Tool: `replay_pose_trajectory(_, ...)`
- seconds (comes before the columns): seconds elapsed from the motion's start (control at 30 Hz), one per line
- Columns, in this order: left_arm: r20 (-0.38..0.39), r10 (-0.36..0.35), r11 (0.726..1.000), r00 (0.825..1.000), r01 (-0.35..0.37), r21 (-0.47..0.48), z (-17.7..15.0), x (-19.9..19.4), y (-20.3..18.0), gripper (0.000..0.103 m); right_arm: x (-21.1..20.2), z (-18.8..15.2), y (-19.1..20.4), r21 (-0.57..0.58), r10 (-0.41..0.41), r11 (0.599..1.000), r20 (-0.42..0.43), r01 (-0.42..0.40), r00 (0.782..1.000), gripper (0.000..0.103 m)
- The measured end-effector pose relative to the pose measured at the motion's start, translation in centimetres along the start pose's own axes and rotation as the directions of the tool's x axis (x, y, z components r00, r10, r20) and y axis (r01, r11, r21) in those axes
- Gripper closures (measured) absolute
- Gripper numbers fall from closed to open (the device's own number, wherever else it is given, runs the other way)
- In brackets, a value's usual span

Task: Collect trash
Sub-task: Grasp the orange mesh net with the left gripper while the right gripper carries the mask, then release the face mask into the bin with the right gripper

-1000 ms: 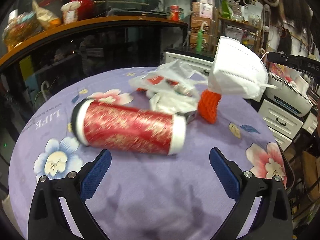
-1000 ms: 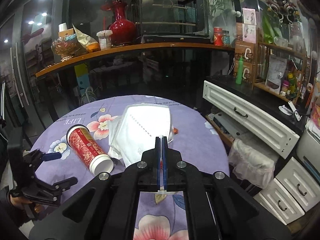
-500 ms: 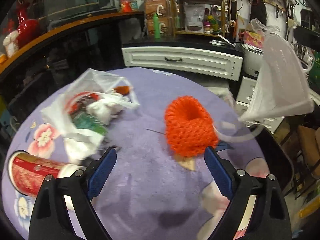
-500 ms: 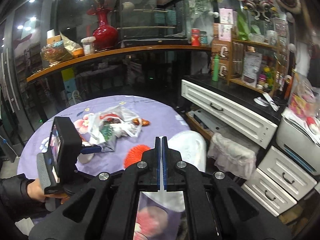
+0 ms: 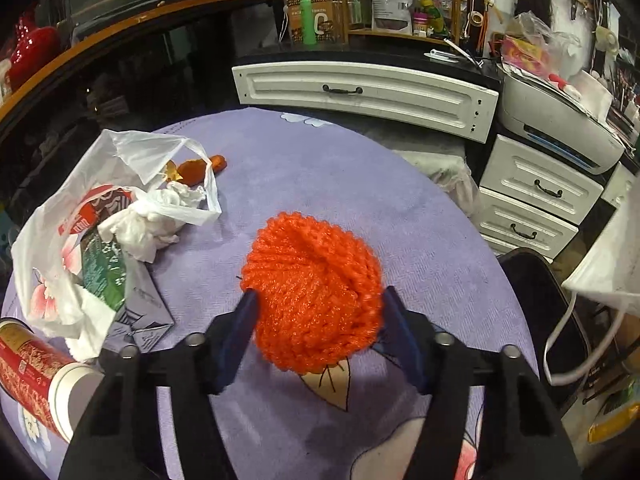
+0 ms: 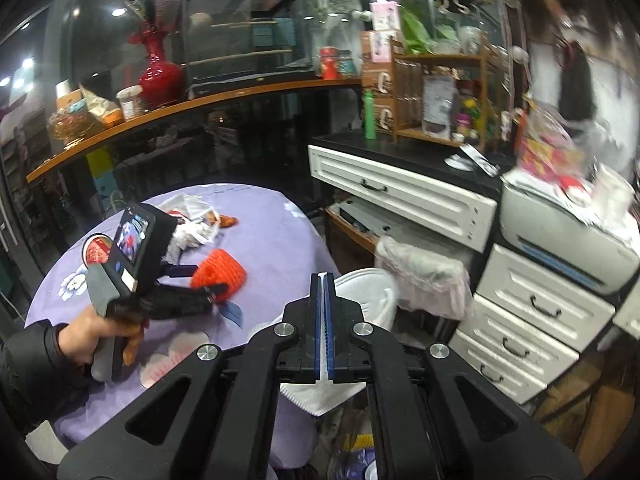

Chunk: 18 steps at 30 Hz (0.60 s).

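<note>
An orange foam net sleeve (image 5: 314, 292) lies on the purple flowered tablecloth (image 5: 360, 184). My left gripper (image 5: 320, 312) is closed around it, one blue pad against each side; the sleeve also shows in the right wrist view (image 6: 218, 270). My right gripper (image 6: 324, 320) is shut on a white face mask (image 6: 366, 292) and holds it in the air beyond the table's right edge. The mask shows at the right edge of the left wrist view (image 5: 608, 264). A white plastic bag with tissues and wrappers (image 5: 100, 216) lies at the left. A red cylindrical can (image 5: 36, 376) lies at the lower left.
White drawers (image 5: 364, 90) and a printer (image 5: 560, 120) stand behind and right of the table. A dark bin or chair (image 5: 540, 312) sits under the held mask. An orange wrapped scrap (image 5: 200, 166) lies behind the bag. A curved wooden shelf (image 6: 160, 116) runs behind.
My left gripper swung from the red can to the orange sleeve and closed on it. My right gripper carried the mask off the table to the right.
</note>
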<state>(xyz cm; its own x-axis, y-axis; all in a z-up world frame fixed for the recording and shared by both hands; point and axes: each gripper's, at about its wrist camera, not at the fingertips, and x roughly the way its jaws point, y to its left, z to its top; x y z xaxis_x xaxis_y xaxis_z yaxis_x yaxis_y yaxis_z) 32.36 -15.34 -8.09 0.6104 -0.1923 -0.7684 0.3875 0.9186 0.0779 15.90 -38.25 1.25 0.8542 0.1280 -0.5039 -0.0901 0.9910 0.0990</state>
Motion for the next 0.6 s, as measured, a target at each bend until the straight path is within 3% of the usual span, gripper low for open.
replay_pose_trajectory(0.1,0.0,-0.005,1.0,1.0,0.005,-0.01,0.0,0.1,-0.4,0.071,-0.4,-1.3,-1.6,0.035,-0.014,0.999,-0.012,0.014,1.0,0.101)
replay_pose_trajectory(0.2,0.01,-0.001,1.0,1.0,0.001,-0.021,0.0,-0.1,-0.8,0.077,-0.8,-2.4,-2.8,0.059,-0.024,0.998,-0.013,0.025,1.0,0.101)
replay_pose_trajectory(0.43,0.075,-0.048,0.998,0.996,0.051,-0.047,-1.1,-3.1,-2.1,0.08,-1.0,-5.2,-5.4,0.119,-0.048,0.991,-0.042,0.053,0.998,0.101)
replay_pose_trajectory(0.6,0.142,-0.132,0.991,0.981,0.136,-0.018,-1.8,-6.6,-5.2,0.08,-0.6,-7.5,-7.2,0.162,-0.057,0.984,-0.089,0.071,0.994,0.101)
